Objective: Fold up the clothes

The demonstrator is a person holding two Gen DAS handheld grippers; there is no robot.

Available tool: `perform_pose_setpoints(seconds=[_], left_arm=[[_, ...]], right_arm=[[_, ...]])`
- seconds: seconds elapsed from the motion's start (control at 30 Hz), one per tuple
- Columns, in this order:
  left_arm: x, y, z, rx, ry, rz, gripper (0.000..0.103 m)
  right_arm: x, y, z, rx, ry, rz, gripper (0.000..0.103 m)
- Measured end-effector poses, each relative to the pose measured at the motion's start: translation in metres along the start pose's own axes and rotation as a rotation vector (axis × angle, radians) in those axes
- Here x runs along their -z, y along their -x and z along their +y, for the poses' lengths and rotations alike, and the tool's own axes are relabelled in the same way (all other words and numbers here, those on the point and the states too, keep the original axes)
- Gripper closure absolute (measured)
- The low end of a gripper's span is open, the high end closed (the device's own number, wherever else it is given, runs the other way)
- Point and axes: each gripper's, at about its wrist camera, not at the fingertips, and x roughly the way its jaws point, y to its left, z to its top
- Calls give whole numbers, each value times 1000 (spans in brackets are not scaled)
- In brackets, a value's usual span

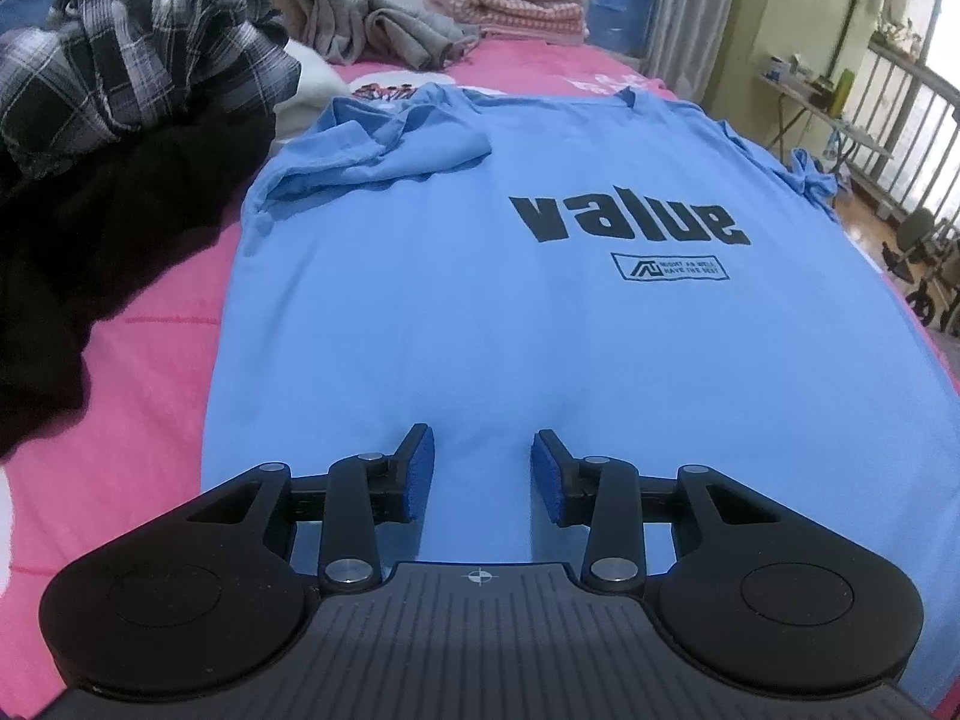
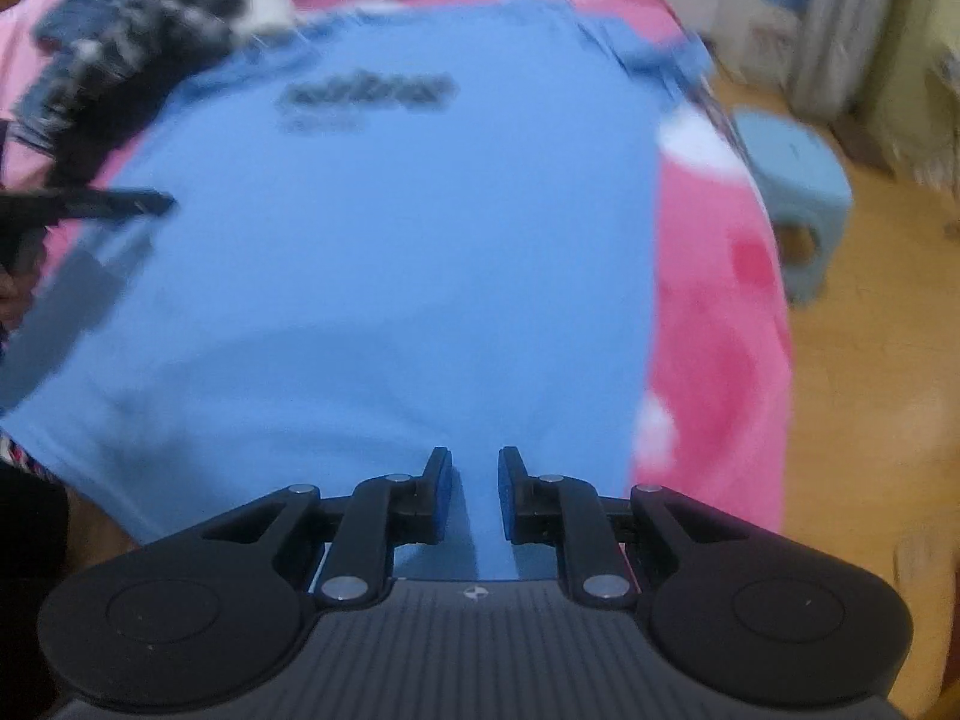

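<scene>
Hovering over the lower part of the blue T-shirt [image 1: 456,312], your left tongs [image 1: 483,471] stand partly parted, a clear gap between the blue pads, with only flat cloth showing through it and nothing pinched. Your right tongs [image 2: 475,489] are narrower, the pads close but not meeting; a strip of the shirt [image 2: 390,276] shows in the slit, and the blur in that view leaves it unclear whether the pads touch the fabric, though they do not seem to grasp it. The shirt lies front-up and mostly smooth on the pink bedcover [image 1: 120,372], its neck toward the far end, the black word "value" [image 1: 630,219] printed across the chest above a small boxed logo. One sleeve [image 1: 384,156] is folded in over the chest in soft creases; the other bunches at the bed's edge. Beside it sit a crumpled plaid shirt [image 1: 150,54] over a dark, matte heap of black cloth [image 1: 108,228]. Folded towels [image 1: 510,0] are stacked at the far end, and a pale blue plastic stool [image 2: 798,180] stands on the wooden floor.
</scene>
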Motion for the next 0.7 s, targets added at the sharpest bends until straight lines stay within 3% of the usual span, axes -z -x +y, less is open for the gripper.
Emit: perform_pose_setpoints(seconds=[0.17,0.27,0.43,0.53,0.6,0.7], left_arm=[[0,0,0,3,0,0,65],[0,0,2,10,14,2,65],[2,0,4,19,20,-11,64],[2,0,4,19,14,-13,64],[2,0,3,19,13,-12,64],[2,1,3,17,14,-13,64]], right_arm=[[-42,-34,41,-99,147,-61,86],[-30,-52,46,-82,176,24,86],[18,-19,27,-106,42,158,85],[25,-3,25,-110,19,245,85],[10,4,30,-103,25,232,85],[-19,0,47,-140,71,136,85]])
